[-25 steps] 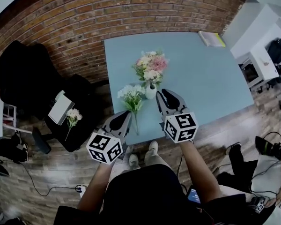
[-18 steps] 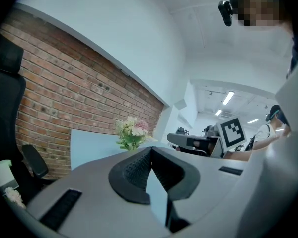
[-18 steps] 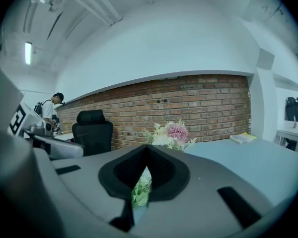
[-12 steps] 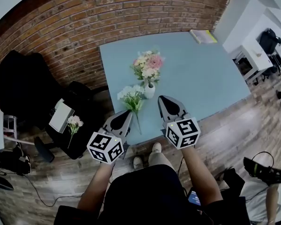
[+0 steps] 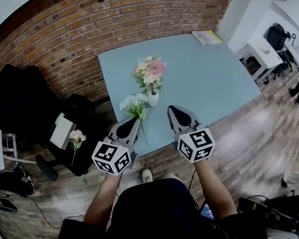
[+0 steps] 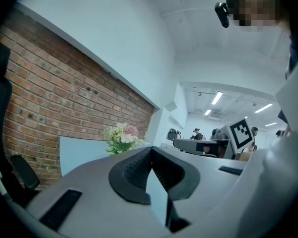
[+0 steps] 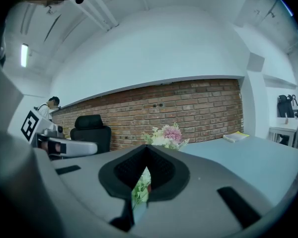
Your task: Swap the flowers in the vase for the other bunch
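A white vase [image 5: 152,98] with a pink and white bouquet [image 5: 148,72] stands on the light blue table [image 5: 209,78]. A white bunch [image 5: 134,105] lies just left of it, its stem pointing at the front edge. My left gripper [image 5: 132,121] hovers at the front edge beside that stem, shut and empty. My right gripper [image 5: 173,109] hangs to the right of the vase, also shut and empty. The bouquet [image 6: 121,137] shows beyond the shut left gripper [image 6: 150,150]. In the right gripper view the bouquet [image 7: 166,135] rises over the shut right gripper [image 7: 146,148].
A black chair [image 5: 25,98] stands left of the table, with a small flower bunch [image 5: 75,136] and a white box [image 5: 62,129] on a dark seat nearby. A yellow-green book [image 5: 205,36] lies at the table's far corner. A brick wall [image 5: 65,29] backs the table.
My right gripper has drawn back from the vase toward the table's front edge. The left gripper has lifted a little. The flowers and vase have stayed where they were.
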{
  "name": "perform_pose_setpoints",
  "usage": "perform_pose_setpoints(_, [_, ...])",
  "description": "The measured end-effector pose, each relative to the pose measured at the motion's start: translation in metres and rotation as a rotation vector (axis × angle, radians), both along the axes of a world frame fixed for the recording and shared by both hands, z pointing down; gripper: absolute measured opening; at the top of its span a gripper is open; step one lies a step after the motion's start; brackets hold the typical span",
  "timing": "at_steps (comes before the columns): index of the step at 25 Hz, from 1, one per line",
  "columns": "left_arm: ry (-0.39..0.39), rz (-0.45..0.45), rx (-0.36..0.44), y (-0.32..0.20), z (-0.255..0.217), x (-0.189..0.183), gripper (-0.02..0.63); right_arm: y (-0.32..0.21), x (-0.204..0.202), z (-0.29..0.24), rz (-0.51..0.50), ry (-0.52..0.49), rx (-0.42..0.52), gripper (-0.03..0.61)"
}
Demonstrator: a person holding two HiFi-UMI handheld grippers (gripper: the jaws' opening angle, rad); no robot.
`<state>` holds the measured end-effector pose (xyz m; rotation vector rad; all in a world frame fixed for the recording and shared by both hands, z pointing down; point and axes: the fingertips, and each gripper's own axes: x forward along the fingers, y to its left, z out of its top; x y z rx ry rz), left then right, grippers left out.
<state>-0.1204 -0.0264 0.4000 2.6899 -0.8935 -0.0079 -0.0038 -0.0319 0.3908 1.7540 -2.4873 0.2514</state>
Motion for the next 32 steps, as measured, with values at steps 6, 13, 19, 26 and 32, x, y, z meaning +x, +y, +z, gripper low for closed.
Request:
perform_pose_setpoints(6, [0.008, 0.008, 0.031, 0.005, -0.009, 0.011, 0.009, 0.012, 0.012, -0.002, 0.008, -0.030, -0.007, 0.014])
perform_pose_setpoints(13, [0.005, 0.014, 0.045, 0.028, -0.019, 0.028, 0.008, 0.033, 0.027, -0.006, 0.000, -0.060, -0.015, 0.014])
perform_pose_setpoints(19, [-0.005, -0.006, 0.045, 0.048, -0.023, 0.036, 0.008, 0.051, 0.034, -0.009, -0.025, -0.063, -0.022, 0.014])
perform_pose_setpoints(26, [-0.016, -0.039, 0.047, 0.069, -0.024, 0.043, 0.008, 0.071, 0.042, -0.014, -0.050, -0.067, -0.012, 0.014])
perform_pose_setpoints(32, [0.017, -0.070, 0.058, 0.083, -0.036, 0.050, 0.008, 0.093, 0.045, -0.017, -0.065, -0.077, 0.005, 0.014])
